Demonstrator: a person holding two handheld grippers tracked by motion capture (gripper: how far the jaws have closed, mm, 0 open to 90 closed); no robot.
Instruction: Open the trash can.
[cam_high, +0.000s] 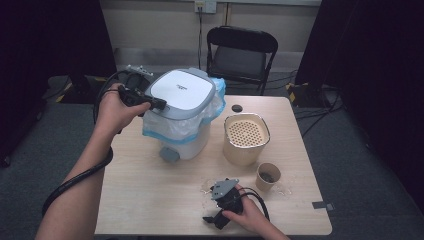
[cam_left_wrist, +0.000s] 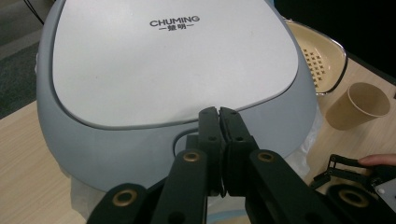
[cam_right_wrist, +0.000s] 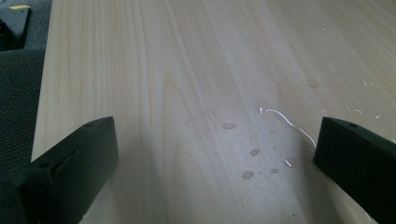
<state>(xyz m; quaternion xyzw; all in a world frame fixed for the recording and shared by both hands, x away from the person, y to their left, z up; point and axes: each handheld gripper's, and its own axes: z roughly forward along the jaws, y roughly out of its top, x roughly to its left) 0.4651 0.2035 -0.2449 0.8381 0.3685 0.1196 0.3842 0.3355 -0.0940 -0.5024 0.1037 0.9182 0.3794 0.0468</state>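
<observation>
Grey plastic frames the white lid (cam_high: 181, 91) of the small bin (cam_high: 180, 142), and my left claw (cam_high: 159, 104) sits at the lid's front edge, at about nine o'clock on the table (cam_high: 150, 200) from where I stand. In the left gripper view its jaws are clenched flat together, nothing between them, tips resting on or just over the grey rim (cam_left_wrist: 140, 149); whether they touch it I cannot tell. I judge the step in hand to be working the lid, so I should press or nudge with the closed tips squarely on that rounded rim, slowly, because the surface looks smooth and sloped and the tips could slide off.

A thin, crinkled blue-and-clear liner bag (cam_high: 165, 127) bulges under the lid; I should keep clear of it. At three o'clock from the bin stands a cream tub (cam_high: 245, 140) with a perforated insert, and beside it a brown paper cup (cam_high: 267, 176). My right claw (cam_high: 220, 212) rests at six o'clock, jaws spread wide over bare pale wood speckled with drops.
</observation>
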